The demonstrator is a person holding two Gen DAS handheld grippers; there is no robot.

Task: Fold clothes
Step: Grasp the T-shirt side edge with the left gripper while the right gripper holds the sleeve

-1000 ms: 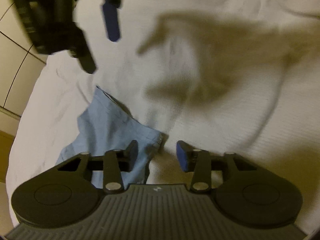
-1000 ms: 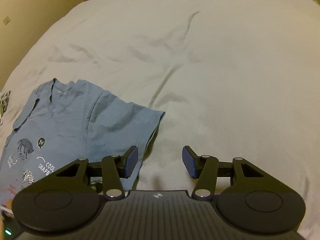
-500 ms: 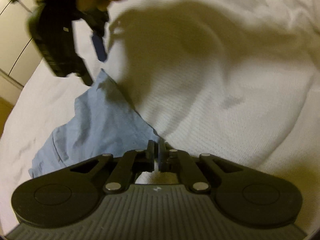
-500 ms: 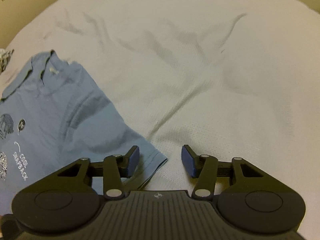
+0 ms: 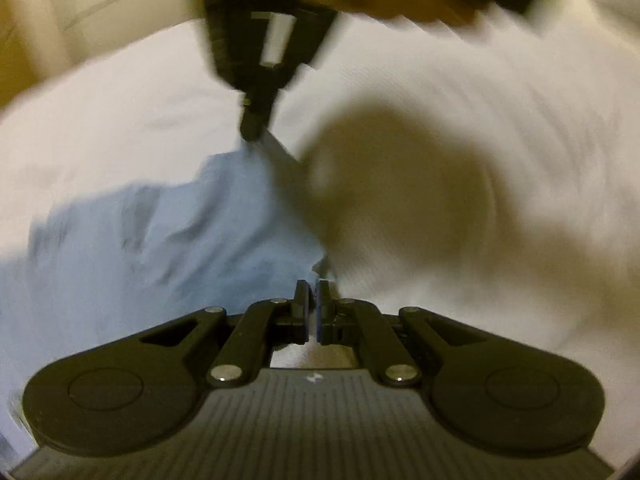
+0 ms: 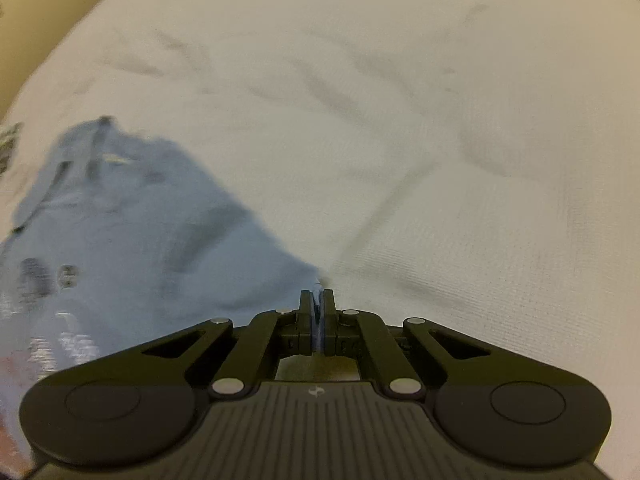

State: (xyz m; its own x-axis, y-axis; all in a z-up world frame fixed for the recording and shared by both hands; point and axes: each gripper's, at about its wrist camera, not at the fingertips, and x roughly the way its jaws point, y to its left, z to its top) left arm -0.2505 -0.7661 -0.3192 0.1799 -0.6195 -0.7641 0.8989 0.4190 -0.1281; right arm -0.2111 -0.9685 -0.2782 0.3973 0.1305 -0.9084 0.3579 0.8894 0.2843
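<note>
Nearest the left wrist camera, the left tongs (image 5: pixel 311 300) are closed on an edge of the blue shirt (image 5: pixel 180 248), which spreads away toward 10 o'clock over the white bed (image 5: pixel 480 120). In the right wrist view the right tongs (image 6: pixel 317 304) are likewise pinched shut on a corner of the shirt, the cloth running off toward 9 and 10 o'clock, its collar farthest out and blurred print on its front. Farther off in the left view, at 12 o'clock, the right tongs reappear, blurred, meeting the shirt's far tip. Judging by the two grips and the motion blur, a lift or carry-over of one side is in hand. The next move would call for both grips travelling together, keeping the edge taut.
</note>
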